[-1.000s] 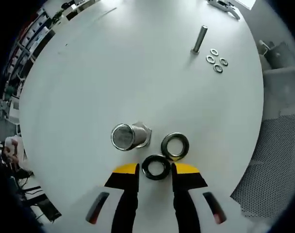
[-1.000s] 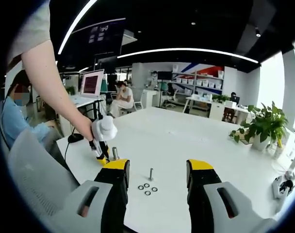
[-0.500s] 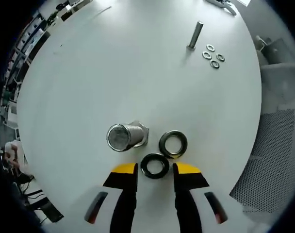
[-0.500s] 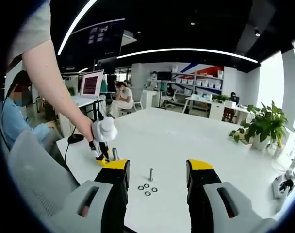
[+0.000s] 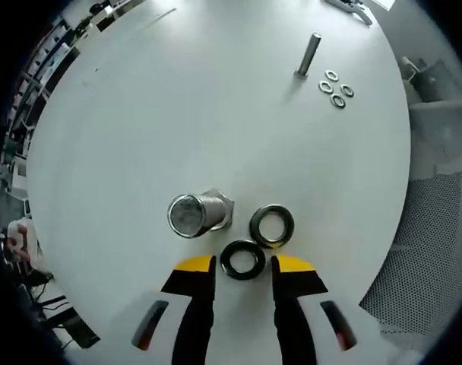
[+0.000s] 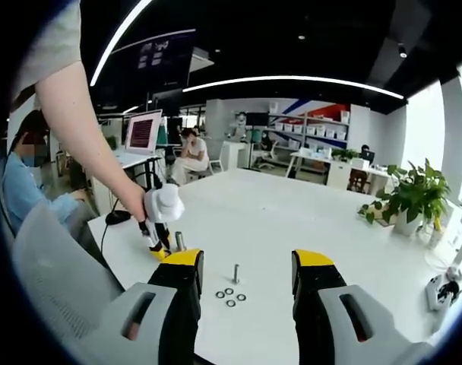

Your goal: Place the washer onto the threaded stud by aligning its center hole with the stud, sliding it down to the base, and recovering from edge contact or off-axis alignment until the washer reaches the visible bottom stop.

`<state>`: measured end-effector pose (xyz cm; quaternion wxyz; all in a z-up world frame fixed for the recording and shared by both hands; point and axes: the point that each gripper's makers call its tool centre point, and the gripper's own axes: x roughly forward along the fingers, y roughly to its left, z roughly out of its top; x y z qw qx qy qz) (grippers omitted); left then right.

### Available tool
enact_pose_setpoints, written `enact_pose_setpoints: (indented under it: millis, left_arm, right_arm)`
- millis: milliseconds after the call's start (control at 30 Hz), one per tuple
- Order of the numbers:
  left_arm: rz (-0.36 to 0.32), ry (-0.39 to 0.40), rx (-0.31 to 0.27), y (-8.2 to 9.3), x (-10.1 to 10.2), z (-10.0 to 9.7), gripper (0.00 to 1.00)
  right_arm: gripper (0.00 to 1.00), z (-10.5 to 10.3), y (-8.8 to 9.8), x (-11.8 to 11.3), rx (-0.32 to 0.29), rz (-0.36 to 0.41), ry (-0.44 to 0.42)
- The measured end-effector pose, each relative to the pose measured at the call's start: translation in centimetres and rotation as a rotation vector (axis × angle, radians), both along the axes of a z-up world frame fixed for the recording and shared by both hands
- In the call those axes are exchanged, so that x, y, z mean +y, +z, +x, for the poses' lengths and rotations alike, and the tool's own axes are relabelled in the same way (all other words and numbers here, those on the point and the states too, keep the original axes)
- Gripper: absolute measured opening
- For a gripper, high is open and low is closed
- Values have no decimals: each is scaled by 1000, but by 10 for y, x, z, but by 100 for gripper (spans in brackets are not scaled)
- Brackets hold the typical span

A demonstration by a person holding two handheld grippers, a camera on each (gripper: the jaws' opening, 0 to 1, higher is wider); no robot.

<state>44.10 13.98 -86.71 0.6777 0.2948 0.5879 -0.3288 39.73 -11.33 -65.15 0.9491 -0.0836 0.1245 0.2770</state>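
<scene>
No text, label or number is legible; the monitor (image 6: 143,131) shows only blurred reddish lines.

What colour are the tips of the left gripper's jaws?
Yellow tips on black jaws of the left gripper, clearest in the left gripper view, either side of a dark washer.

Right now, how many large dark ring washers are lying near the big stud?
2. One large dark ring washer lies between the left gripper tips; the other lies beside the big threaded steel stud.

Table (image 5: 178,114): large stud (image 5: 194,214) near; two washers (image 5: 243,260) (image 5: 272,226) right of it. Far right: small bolt (image 5: 308,55), four small washers (image 5: 336,87) beside.
</scene>
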Motion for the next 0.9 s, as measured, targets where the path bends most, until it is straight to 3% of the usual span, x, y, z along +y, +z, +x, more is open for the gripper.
enact_pose_setpoints:
  millis: [633,700,900]
  left_arm:
    - [6,-5,4,3,-1,-2,27]
    - [5,-5,4,3,-1,-2,22]
    - [12,1,9,3,-1,-2,21]
  right_arm:
    - [49,0,-2,0,8,-4,3]
    - [49,0,-1,0,7,-2,2]
    - [49,0,-1,0,6,-2,-1]
